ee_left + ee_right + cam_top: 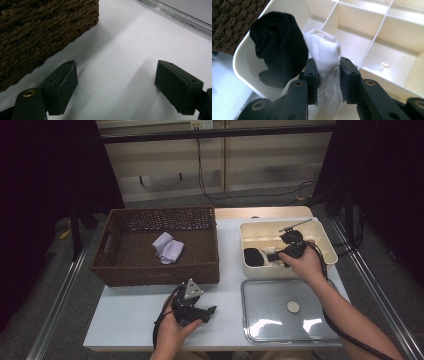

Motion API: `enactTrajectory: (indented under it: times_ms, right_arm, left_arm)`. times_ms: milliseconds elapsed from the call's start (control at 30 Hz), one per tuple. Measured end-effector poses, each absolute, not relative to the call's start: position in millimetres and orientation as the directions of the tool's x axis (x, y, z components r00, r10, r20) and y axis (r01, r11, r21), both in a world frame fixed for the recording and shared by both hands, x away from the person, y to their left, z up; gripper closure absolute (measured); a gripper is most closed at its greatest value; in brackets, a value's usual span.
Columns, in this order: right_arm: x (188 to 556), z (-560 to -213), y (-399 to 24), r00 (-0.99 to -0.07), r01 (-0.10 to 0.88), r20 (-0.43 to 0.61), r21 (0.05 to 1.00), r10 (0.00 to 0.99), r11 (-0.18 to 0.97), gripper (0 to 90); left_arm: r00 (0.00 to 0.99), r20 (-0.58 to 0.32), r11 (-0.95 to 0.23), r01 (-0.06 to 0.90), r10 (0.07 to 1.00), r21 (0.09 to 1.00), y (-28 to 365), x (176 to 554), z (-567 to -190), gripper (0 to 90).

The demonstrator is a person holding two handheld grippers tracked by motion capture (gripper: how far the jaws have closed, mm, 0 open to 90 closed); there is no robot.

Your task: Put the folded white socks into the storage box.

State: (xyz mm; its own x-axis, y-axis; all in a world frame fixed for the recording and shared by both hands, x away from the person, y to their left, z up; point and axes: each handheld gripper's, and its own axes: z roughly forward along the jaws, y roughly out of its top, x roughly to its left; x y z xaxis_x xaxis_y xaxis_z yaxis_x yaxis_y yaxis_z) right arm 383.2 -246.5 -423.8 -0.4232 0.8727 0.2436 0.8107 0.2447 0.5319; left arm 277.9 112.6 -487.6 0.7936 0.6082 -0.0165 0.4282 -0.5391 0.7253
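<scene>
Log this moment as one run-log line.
right gripper: shut on white sock in divided box | black sock: beside it | left gripper: open over table, beside wicker basket

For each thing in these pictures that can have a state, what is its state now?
right gripper: shut on the white sock
white sock: rolled, held over the divided box
black sock: rolled, in a corner compartment
divided box: open, lid off
clear lid: flat on the table
left gripper: open, holding nothing
wicker basket: holds a pale sock
pale sock: loosely folded
</scene>
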Motion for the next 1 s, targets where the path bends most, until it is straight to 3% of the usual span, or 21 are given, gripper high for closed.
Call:
enactTrajectory:
  times_ms: [400,1000]
  right_arm:
    - [383,-425,-243,-0.422,0.817,0.238,0.517,0.875,0.254,65.9]
    - [387,-384,-246,-0.46,0.791,0.144,0.516,0.876,0.33,56.7]
  left_arm:
    - [0.794,-0.016,-0.54,0.428,0.608,0.725,113,278,-488,18.2]
    - [0.793,-0.017,-0.539,0.429,0.609,0.725,113,278,-488,18.3]
